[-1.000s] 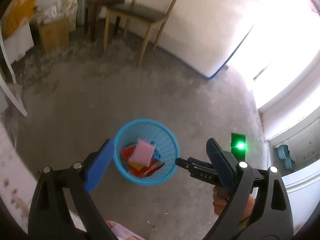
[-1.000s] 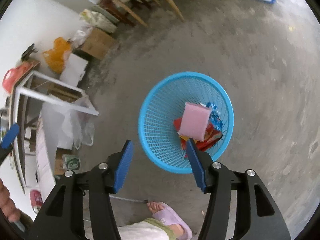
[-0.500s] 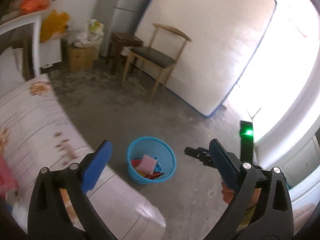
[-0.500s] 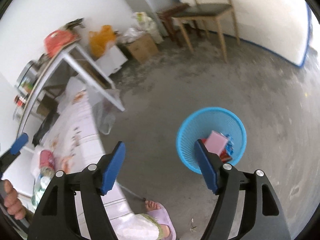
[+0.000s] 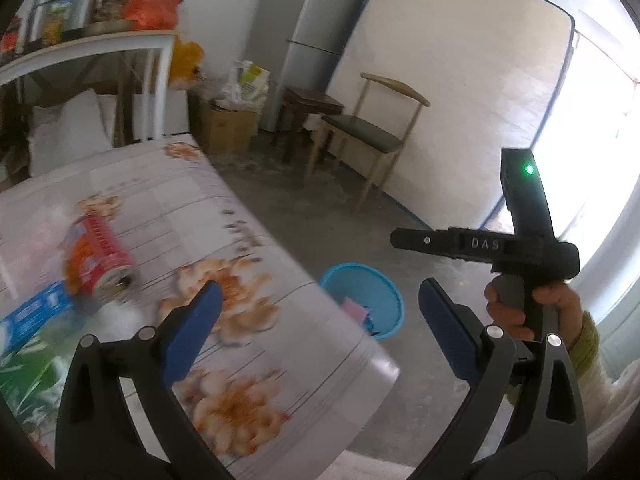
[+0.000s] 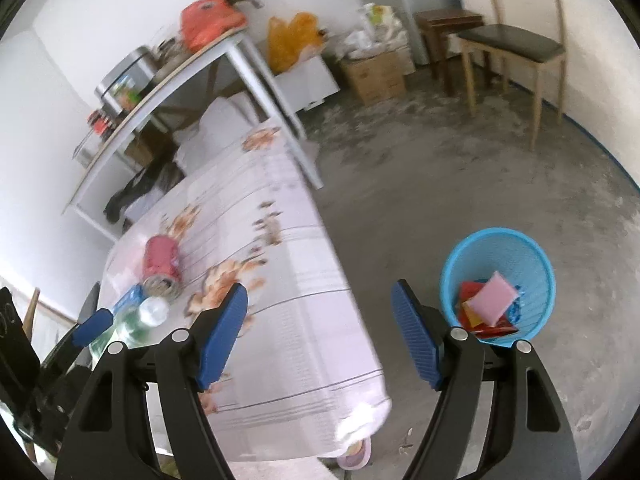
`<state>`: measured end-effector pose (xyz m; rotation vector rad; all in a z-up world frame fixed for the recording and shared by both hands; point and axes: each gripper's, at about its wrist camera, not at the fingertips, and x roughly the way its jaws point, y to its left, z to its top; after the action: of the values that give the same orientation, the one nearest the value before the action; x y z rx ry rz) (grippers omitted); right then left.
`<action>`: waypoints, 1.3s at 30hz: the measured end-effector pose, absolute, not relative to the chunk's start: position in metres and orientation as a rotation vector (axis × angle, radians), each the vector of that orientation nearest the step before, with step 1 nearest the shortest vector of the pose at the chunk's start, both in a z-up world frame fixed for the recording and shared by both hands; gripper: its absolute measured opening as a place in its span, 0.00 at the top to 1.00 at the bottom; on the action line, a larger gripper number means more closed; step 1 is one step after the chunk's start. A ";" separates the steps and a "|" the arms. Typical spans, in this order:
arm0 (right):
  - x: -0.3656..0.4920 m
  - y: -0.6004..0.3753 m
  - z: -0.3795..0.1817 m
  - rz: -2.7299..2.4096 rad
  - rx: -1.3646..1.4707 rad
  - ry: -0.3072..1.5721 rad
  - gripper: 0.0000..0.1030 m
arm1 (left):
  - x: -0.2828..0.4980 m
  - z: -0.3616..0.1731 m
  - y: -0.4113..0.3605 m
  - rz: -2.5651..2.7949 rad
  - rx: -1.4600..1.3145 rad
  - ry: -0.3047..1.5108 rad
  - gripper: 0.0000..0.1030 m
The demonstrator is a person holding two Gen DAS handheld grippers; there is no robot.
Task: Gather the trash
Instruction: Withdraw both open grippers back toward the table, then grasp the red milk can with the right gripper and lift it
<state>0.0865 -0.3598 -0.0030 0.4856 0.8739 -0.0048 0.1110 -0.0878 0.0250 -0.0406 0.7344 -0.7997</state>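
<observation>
The round blue mesh plastic basket (image 6: 500, 280) on the floor already holds a pink sponge (image 6: 493, 298) and red wrappers. A crushed red drink can (image 6: 162, 266), a clear plastic bottle (image 6: 148, 316) and a blue packet (image 5: 34, 316) remain on the flower-print counter (image 6: 280, 280). The left tool (image 5: 316, 330) and right tool (image 6: 318, 334) both gape wide and empty.

Both tongs have black plastic frames with silver screws and ribbed blue pads; left tongs (image 5: 316, 328); right tongs (image 6: 320, 332), stamped "DAS", carrying a green light; olive knit cuff (image 5: 585, 340); lilac slipper (image 6: 354, 456).

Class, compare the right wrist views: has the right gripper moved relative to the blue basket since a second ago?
Yes. The right gripper has pulled up and away from the blue basket, now smaller at the right, and swung toward the flowered table.
</observation>
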 end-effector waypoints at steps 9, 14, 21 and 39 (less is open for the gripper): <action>0.105 -0.304 0.005 0.107 0.443 0.918 0.30 | 0.095 0.016 -0.032 -0.664 -0.058 0.718 0.08; 0.115 -0.278 0.009 0.156 0.422 0.934 0.30 | 0.091 0.018 0.002 -0.583 -0.084 0.687 0.08; 0.129 -0.242 0.013 0.213 0.385 0.952 0.30 | 0.088 0.022 0.035 -0.517 -0.141 0.648 0.08; 0.177 -0.171 0.015 0.316 0.311 0.991 0.30 | 0.094 0.025 0.102 -0.353 -0.221 0.563 0.08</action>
<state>0.1774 -0.1708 0.0147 0.3107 0.9908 0.3165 0.0936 0.1019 0.0251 -0.2211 0.5626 -0.3533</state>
